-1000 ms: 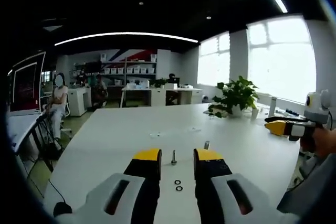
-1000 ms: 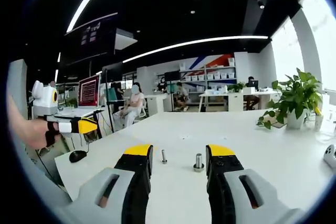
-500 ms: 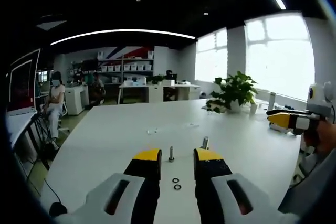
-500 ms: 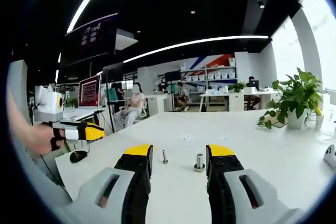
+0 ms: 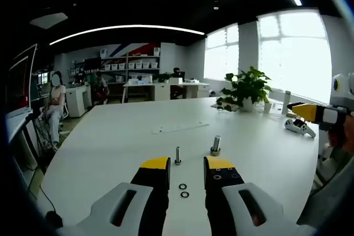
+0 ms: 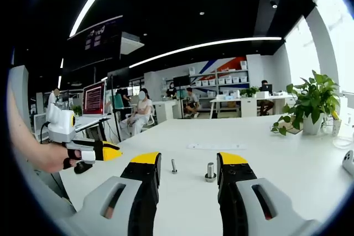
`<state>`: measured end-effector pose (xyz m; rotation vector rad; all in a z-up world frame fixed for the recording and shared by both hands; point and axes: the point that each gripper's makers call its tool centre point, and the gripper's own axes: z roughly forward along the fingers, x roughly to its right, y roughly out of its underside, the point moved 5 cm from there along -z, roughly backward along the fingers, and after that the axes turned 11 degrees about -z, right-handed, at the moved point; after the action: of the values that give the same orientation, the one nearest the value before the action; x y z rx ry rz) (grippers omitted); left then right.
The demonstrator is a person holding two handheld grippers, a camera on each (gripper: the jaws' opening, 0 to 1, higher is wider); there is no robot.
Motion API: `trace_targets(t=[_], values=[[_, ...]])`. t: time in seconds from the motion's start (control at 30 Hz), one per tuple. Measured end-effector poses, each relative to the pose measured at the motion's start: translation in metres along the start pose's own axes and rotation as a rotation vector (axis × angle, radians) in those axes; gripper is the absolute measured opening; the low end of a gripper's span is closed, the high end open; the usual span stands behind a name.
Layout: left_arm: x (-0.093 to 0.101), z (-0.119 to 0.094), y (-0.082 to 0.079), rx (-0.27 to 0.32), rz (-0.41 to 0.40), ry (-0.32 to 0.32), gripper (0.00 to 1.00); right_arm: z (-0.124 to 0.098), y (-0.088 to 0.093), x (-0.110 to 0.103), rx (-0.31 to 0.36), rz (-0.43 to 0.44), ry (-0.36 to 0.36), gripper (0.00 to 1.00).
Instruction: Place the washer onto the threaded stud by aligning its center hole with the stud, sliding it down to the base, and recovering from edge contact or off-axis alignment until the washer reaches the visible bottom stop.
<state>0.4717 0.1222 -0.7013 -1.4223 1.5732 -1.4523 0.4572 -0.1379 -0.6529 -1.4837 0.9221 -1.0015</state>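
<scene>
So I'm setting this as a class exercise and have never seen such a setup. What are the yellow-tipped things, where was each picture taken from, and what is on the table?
No robot here: a person holds a hand tool with two jaws in each hand, and a small camera rides on each tool, looking forward along its jaws. So the left gripper view shows the left gripper rising from the bottom, and the right gripper view shows the right gripper the same way. Both stand open and hold nothing.

Each tool also appears in the other's picture, held in the person's hand.

On the white table stand a thin threaded stud and a thicker bolt, both upright. Two small washers lie flat between the left gripper's jaws, nearer the camera than the stud. A potted plant sits further back.
</scene>
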Motion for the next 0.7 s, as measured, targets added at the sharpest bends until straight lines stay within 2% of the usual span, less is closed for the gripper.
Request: trace_targets(t=[0.2,0.7], values=[[0.0,0.011,0.01,-0.023,-0.006,-0.005,0.22,0.0,-0.001,0.0,0.005,0.008,0.002,0.42],[0.005,0.028,0.025,-0.038,-0.007,-0.027,0.22,0.001,-0.001,0.001,0.005,0.038,0.012,0.42]])
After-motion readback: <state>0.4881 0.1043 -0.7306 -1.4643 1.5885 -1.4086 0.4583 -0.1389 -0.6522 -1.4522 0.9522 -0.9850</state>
